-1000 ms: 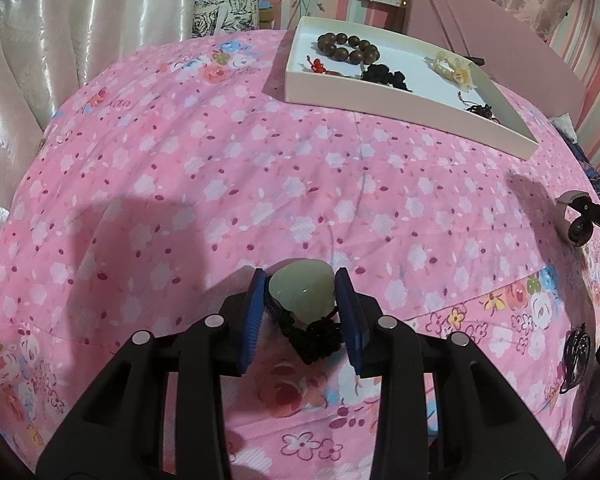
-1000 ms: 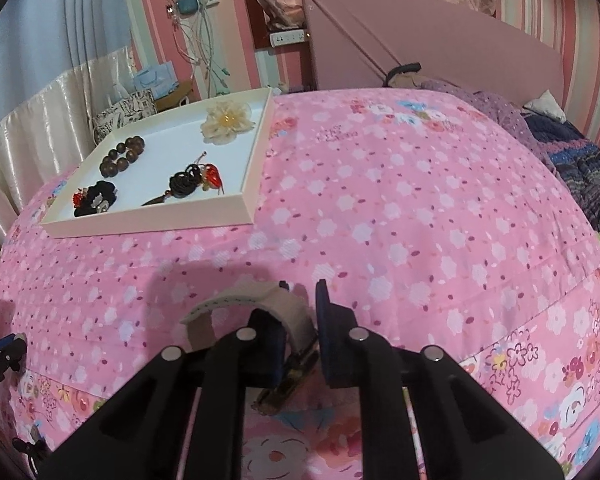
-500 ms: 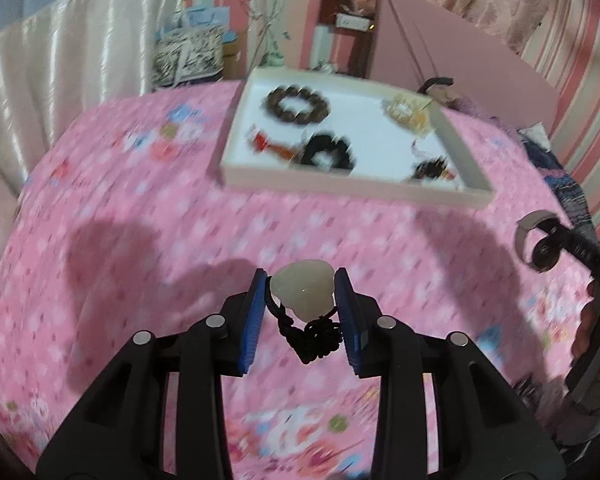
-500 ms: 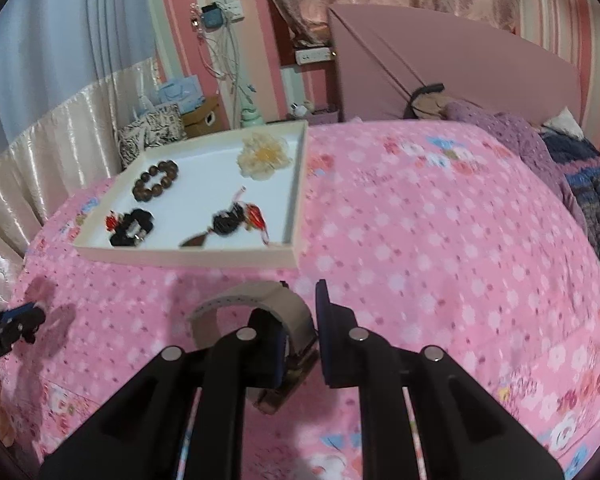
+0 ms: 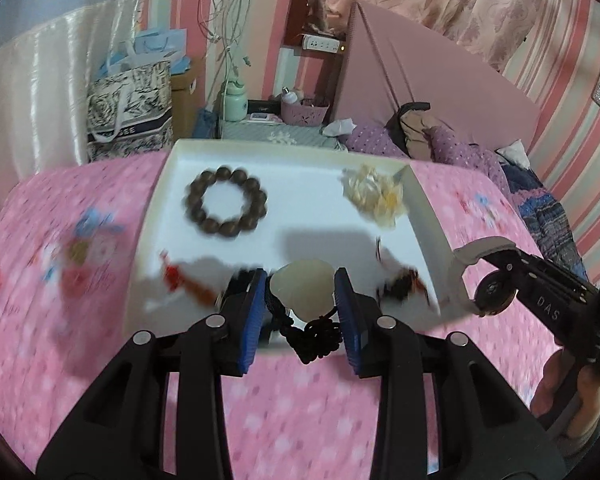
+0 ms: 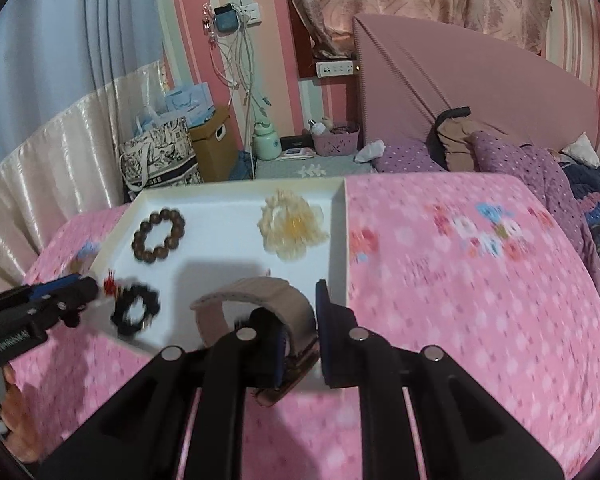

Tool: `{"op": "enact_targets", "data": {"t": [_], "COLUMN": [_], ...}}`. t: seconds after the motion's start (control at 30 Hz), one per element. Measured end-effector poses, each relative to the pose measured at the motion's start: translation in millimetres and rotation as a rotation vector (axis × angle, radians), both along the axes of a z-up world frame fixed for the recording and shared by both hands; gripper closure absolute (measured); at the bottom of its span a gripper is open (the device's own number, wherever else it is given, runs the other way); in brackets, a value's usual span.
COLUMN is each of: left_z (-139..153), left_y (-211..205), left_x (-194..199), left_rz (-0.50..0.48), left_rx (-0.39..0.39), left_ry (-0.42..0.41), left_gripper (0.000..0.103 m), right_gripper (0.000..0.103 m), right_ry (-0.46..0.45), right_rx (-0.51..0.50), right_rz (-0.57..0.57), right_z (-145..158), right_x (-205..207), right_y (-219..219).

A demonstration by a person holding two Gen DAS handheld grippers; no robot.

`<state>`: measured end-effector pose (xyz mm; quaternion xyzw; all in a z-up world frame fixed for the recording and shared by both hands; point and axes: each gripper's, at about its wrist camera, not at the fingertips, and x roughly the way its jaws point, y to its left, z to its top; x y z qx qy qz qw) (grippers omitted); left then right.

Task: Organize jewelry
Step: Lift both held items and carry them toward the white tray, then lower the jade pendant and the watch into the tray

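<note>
My left tool (image 5: 302, 294) is clenched on a pale jade pendant (image 5: 302, 292), its black knotted cord (image 5: 315, 338) dangling below the blue pads. The pendant hangs over the near edge of the white tray (image 5: 422, 208), so the free white patch between the wooden bead bracelet (image 5: 226, 204) and the cream flower piece (image 5: 376, 194) lies straight ahead and down. My right tool (image 6: 300, 324) grips a beige-strapped wristwatch (image 6: 260, 300) by its strap, just over the tray's near right corner (image 6: 338, 240), and it is nearer the black bead bracelet (image 6: 136, 310). The tray rests on a pink floral bed (image 6: 460, 280); headboard and striped walls stand behind.
</note>
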<state>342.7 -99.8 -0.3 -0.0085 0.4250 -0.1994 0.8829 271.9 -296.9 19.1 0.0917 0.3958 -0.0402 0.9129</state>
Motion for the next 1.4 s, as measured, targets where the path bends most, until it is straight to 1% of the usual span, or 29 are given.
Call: {"op": "enact_targets", "data": {"t": [0.17,0.3,0.37,0.43,0.53,0.6,0.73,0.93,1.17,1.4], "left_z": [-13,-27,-35,-46,-55,-59,-63,-73,-78,-76], "left_y": [-25,-39,-43,-47,-50,-50,-49,-58,-55,-58], "left_x": [38,59,66,71,74,77,80,84,94,90], "left_rz": [-0.001,-0.008,-0.005,-0.001,0.012,0.015,0.028,0.028,0.038,0.043], "left_rx": [0.028,0.047,0.062,0.083,0.109,0.114,0.108,0.144,0.134,0.141], "left_ry": [0.009,0.010,0.004,0.002,-0.011,-0.005,-0.008,-0.010,0.017,-0.001], "left_gripper": [0.070,0.070,0.070,0.070,0.070,0.070,0.070,0.070,0.069,0.069], "right_gripper": [0.090,0.090,0.090,0.090,0.090,0.090,0.090,0.090,0.088,0.087], "right_ry": [0.013,0.035,0.046,0.062,0.079,0.092,0.088,0.089,0.086,0.080], "right_rx": [-0.018,-0.018,-0.013,-0.040,-0.057,-0.042,-0.060,-0.074,-0.029,-0.051], "right_rz": [0.011,0.011,0.010,0.021,0.020,0.021,0.013,-0.007,-0.010,0.005], "right_z": [-7,-26,-36,-45,-53,-58,-62,-69,-75,-76], "right_x": [40,67,73,79,83,85,86,89,93,94], "right_y": [2,1,1,4,5,3,4,2,-5,0]}}
